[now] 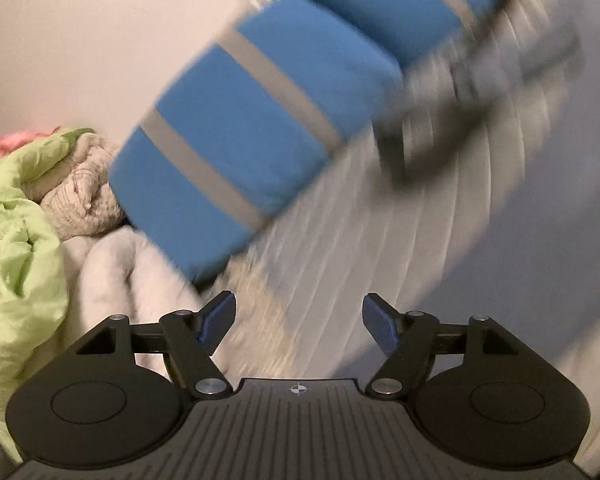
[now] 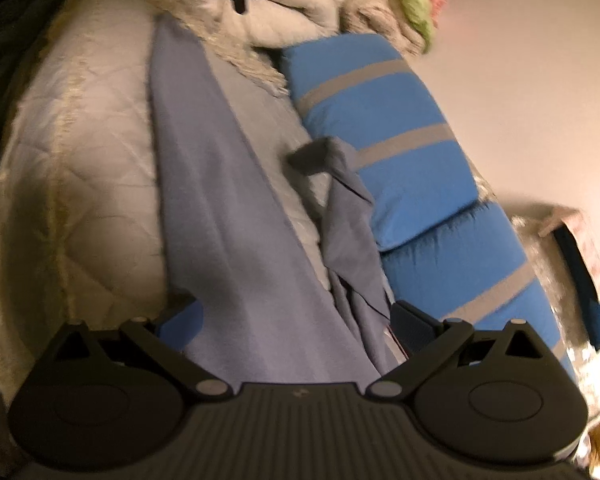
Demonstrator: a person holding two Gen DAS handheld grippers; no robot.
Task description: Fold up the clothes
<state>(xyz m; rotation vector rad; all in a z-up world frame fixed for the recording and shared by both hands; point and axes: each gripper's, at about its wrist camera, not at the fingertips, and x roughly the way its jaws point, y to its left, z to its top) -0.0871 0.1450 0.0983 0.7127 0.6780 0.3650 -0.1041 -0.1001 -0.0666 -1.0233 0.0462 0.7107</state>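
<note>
Garment (image 2: pixel 236 240) — a lavender-grey cloth piece, spread long down the middle of the right wrist view, on a quilted cream bedspread (image 2: pixel 80 168). One edge of it bunches into a loose fold at centre frame, beside two blue pillows with grey stripes (image 2: pixel 400 120).

Right gripper (image 2: pixel 296 320) — lower middle of its own view, jaws set wide with the garment lying between them; I cannot tell whether the pads press on the cloth.

Left gripper (image 1: pixel 298 324) — lower middle of the left wrist view, jaws released, nothing between them. Its view is motion-blurred and tilted.

Laundry pile (image 1: pixel 40 200) — left edge of the left wrist view: a lime-green piece, a beige knit, a pale grey fleece, a scrap of pink. Unfolded.

Step in hand, as I read it: one fold on the lavender garment, with my left side free of the cloth. Next move calls for my left gripper to take a fresh corner of the garment while the right anchors its end.
</note>
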